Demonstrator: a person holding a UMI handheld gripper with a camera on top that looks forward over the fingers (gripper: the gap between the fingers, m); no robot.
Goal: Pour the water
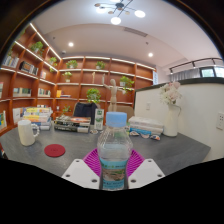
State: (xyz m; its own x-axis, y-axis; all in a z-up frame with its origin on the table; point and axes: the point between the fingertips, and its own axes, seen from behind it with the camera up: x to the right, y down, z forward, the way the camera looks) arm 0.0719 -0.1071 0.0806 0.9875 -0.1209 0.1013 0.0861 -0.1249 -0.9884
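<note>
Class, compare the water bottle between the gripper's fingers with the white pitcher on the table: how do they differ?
The water bottle is clear with a blue cap; the white pitcher is opaque with a handle. The bottle stands between the fingers of the hand-held gripper; the pitcher stands well beyond them, to one side, near a red coaster. Both stand upright on the grey table.

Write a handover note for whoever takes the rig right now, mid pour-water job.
Gripper: fingers closed on the water bottle, pads against both its sides.
Bottle: upright, blue cap still on, held just above the grey table.
Mug: white, standing on the table beyond the fingers, off to the left; a red coaster lies nearer.
Done: bottle grasped.
Left: uncap it, carry it to the mug, pour.
</note>
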